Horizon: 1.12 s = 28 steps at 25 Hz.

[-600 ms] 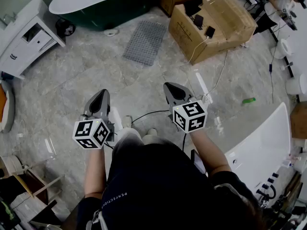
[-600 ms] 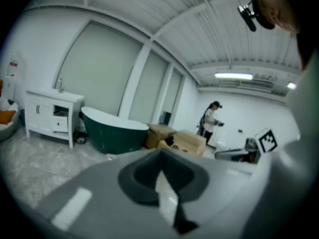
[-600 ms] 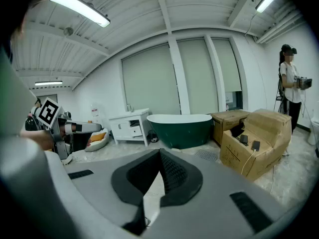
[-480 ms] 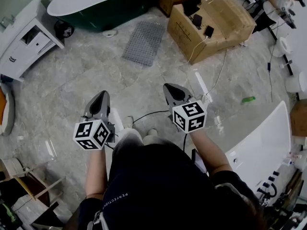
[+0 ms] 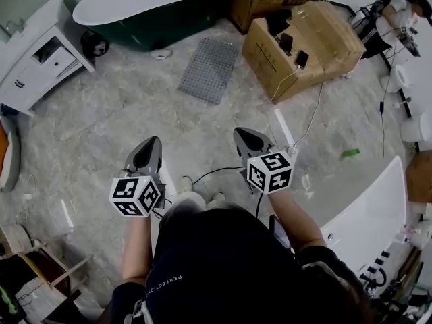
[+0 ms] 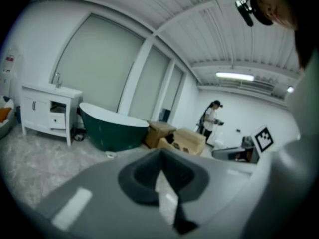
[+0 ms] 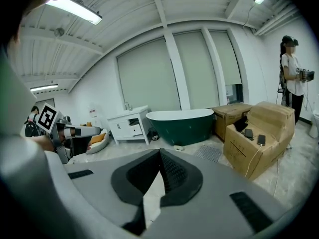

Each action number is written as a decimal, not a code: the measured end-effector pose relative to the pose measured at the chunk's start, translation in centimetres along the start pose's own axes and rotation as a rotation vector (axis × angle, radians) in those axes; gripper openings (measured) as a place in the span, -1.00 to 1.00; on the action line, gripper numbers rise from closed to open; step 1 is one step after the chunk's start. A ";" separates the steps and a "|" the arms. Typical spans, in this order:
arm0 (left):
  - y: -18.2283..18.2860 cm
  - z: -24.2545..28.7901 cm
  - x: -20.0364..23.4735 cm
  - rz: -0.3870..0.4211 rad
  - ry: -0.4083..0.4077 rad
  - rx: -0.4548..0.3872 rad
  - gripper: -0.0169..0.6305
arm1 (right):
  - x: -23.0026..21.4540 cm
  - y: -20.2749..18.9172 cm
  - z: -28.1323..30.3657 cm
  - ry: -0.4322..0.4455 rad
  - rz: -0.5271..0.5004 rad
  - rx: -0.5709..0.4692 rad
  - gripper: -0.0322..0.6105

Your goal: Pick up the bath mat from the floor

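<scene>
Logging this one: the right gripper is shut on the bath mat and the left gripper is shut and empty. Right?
Not quite. The right gripper is shut on nothing: the head view shows the bath mat lying flat on the floor ahead, between the green bathtub and the cardboard box. The left gripper is shut and empty, as stated.
</scene>
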<state>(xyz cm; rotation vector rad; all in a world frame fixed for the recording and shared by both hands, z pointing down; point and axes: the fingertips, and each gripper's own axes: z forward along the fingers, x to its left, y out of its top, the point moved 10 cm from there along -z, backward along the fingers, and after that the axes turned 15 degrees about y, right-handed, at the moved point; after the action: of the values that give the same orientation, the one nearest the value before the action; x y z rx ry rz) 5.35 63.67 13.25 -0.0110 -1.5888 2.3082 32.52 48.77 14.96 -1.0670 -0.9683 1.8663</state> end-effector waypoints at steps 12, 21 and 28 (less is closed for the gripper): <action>2.0 4.5 6.9 0.033 -0.010 0.023 -0.93 | 1.4 2.8 8.2 0.027 0.027 0.016 -0.90; 2.8 7.8 10.9 -0.021 -0.071 0.076 -0.93 | 1.2 4.5 12.6 -0.014 0.010 0.037 -0.90; 3.4 12.1 9.7 0.005 -0.097 0.076 -0.93 | -3.0 5.6 14.5 0.017 0.009 0.038 -0.90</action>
<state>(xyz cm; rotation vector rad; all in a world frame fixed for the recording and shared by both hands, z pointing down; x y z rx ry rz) -7.03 54.33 16.50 0.1168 -1.5464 2.4049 19.12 40.37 16.25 -1.0646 -0.9168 1.8727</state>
